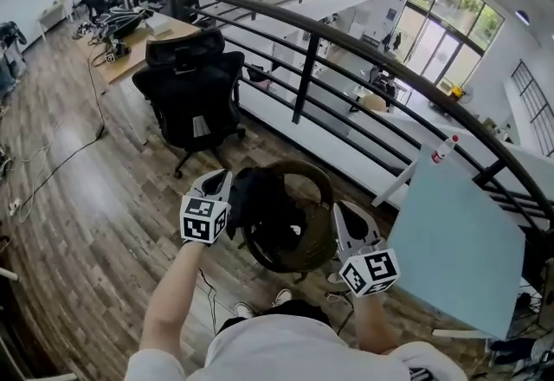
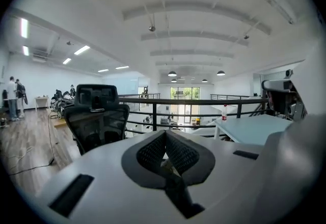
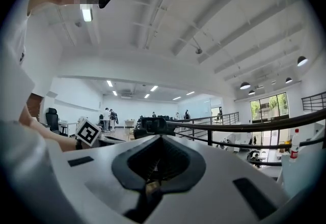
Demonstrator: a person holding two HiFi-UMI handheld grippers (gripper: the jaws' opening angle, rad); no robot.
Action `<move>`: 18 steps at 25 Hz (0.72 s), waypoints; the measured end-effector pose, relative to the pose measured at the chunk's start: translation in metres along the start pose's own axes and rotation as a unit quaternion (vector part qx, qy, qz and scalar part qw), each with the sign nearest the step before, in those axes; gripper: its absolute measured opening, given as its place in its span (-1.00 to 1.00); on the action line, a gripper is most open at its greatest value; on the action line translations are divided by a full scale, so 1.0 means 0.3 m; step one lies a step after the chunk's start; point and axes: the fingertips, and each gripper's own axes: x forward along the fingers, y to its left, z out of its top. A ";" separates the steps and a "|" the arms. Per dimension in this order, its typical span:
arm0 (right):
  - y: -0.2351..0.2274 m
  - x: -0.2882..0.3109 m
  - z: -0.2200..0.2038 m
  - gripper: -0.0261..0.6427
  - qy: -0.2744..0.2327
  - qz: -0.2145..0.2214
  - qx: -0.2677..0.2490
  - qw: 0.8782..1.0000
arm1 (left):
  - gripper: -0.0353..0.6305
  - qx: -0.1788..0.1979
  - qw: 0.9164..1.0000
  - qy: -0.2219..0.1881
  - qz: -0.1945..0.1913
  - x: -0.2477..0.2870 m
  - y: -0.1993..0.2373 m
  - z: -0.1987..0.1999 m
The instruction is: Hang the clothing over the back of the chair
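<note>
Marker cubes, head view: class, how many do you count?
2: one cube left of the round chair, the other at its right. None seems hidden.

The wooden plank floor (image 1: 78, 197) runs under both my claws. Straight beyond my left claw (image 1: 223, 184) a black office chair (image 1: 192, 85) stands on it on its wheeled base. Further off to that claw's left, a thin dark cable (image 1: 61, 161) trails over the boards. Between my two claws and below them, a round dark seat (image 1: 322, 197) rests on the floor. Right of my right claw (image 1: 344, 216) stands a pale blue table (image 1: 450, 249). A red-capped bottle (image 1: 443, 148) stands upright at its far corner.
</note>
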 end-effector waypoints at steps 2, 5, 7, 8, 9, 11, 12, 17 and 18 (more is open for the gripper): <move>-0.036 0.008 0.027 -0.87 -0.008 -0.008 -0.003 1.000 | -0.82 0.007 1.000 -0.020 0.001 -0.028 0.001 0.069; -0.077 0.012 0.051 -0.87 -0.014 -0.018 -0.002 1.000 | -0.82 0.017 0.998 -0.053 0.005 -0.085 0.005 0.166; -0.098 0.013 0.064 -0.87 -0.017 -0.021 -0.003 1.000 | -0.82 0.025 0.997 -0.073 0.006 -0.122 0.004 0.230; -0.108 0.015 0.069 -0.87 -0.018 -0.021 -0.006 1.000 | -0.82 0.033 0.996 -0.081 0.006 -0.136 0.002 0.260; -0.117 0.019 0.073 -0.87 -0.018 -0.020 -0.009 1.000 | -0.82 0.041 0.995 -0.087 0.006 -0.147 -0.001 0.288; -0.135 0.029 0.087 -0.87 -0.019 -0.017 -0.017 1.000 | -0.82 0.055 0.994 -0.097 0.010 -0.163 -0.001 0.337; -0.144 0.034 0.096 -0.87 -0.022 -0.016 -0.020 0.999 | -0.82 0.058 0.993 -0.102 0.012 -0.175 0.001 0.360; -0.195 0.052 0.130 -0.87 -0.033 -0.025 -0.026 0.999 | -0.82 0.059 0.988 -0.136 0.034 -0.267 0.028 0.450; -0.204 0.053 0.132 -0.87 -0.034 -0.027 -0.026 0.999 | -0.82 0.058 0.987 -0.143 0.039 -0.291 0.036 0.461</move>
